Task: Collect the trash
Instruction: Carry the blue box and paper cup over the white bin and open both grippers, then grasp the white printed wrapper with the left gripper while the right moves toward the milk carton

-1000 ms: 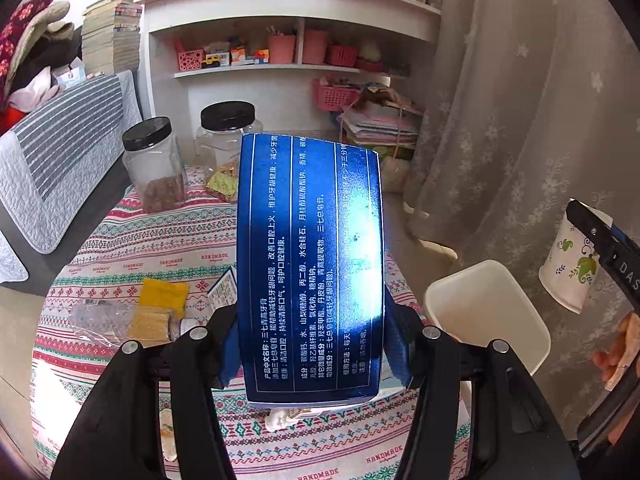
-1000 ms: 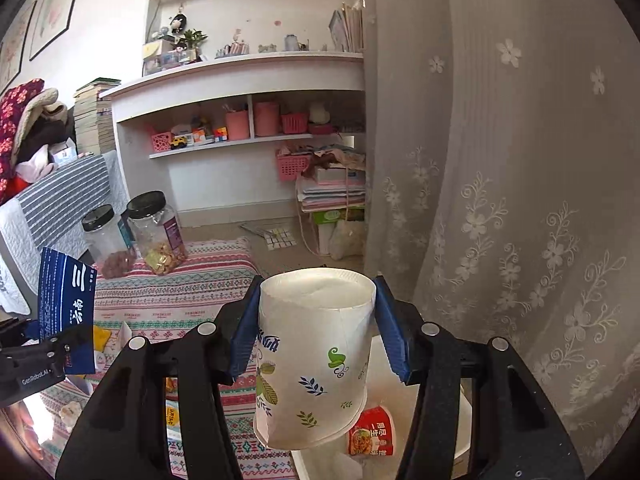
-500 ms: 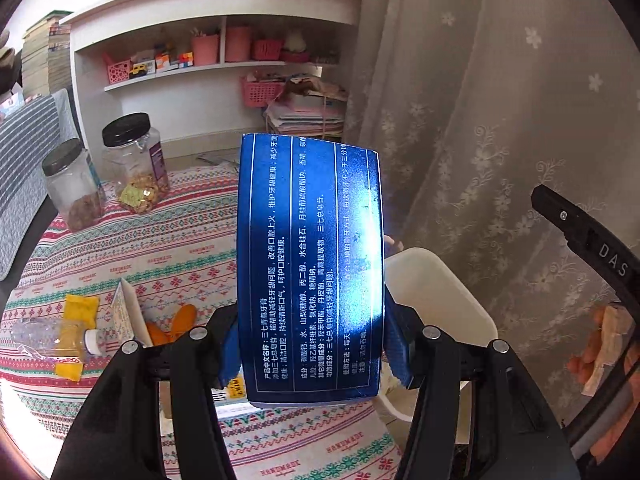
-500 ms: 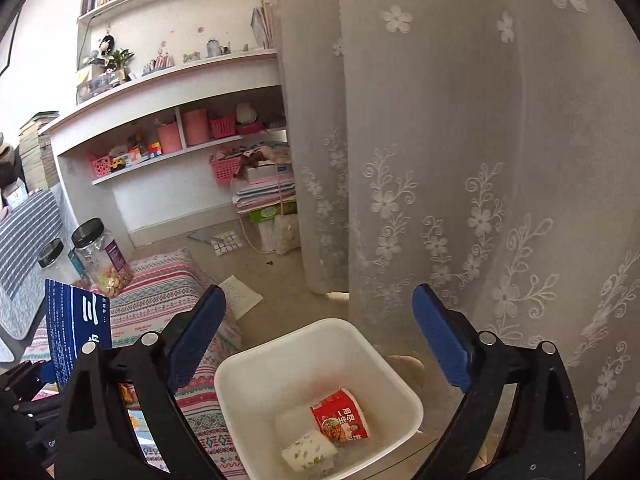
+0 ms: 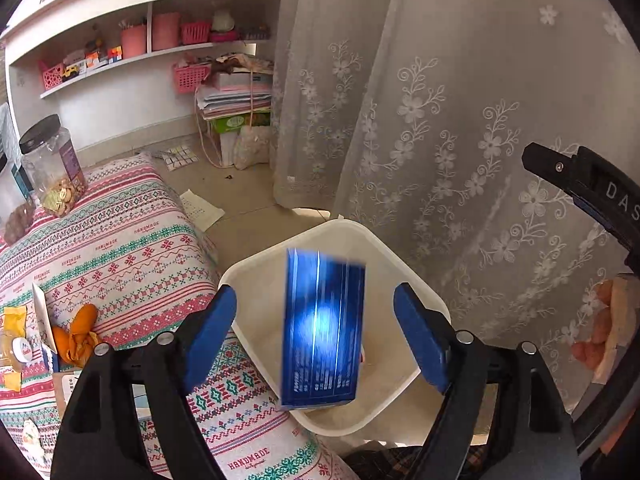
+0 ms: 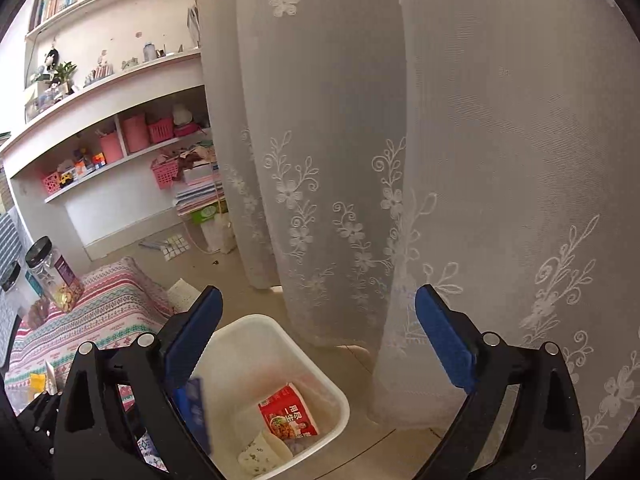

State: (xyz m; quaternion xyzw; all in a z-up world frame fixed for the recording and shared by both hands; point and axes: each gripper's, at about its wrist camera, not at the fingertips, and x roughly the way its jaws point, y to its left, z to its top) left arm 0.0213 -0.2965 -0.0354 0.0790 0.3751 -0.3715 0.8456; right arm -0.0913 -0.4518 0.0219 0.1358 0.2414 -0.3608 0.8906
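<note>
Left gripper [image 5: 314, 332] spread, jaws just opened; blue box [image 5: 322, 330] loose between them, motion-blurred, over white bin [image 5: 260, 264] beside the patterned counter [image 5: 132, 248]. Right gripper [image 6: 318, 342] spread wide, empty, above the same bin [image 6: 248, 322]. Right view only: red wrapper [image 6: 288, 412] and paper cup [image 6: 258, 452] on bin floor. Earlier: box clamped in left gripper, cup in right; both now released.

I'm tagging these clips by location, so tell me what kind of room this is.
Most likely a lived-in home room, a bedroom or living room: lace floral curtains, white wall shelves holding books, toys and pink baskets, and a white trash bin beside a patterned tablecloth.
</note>
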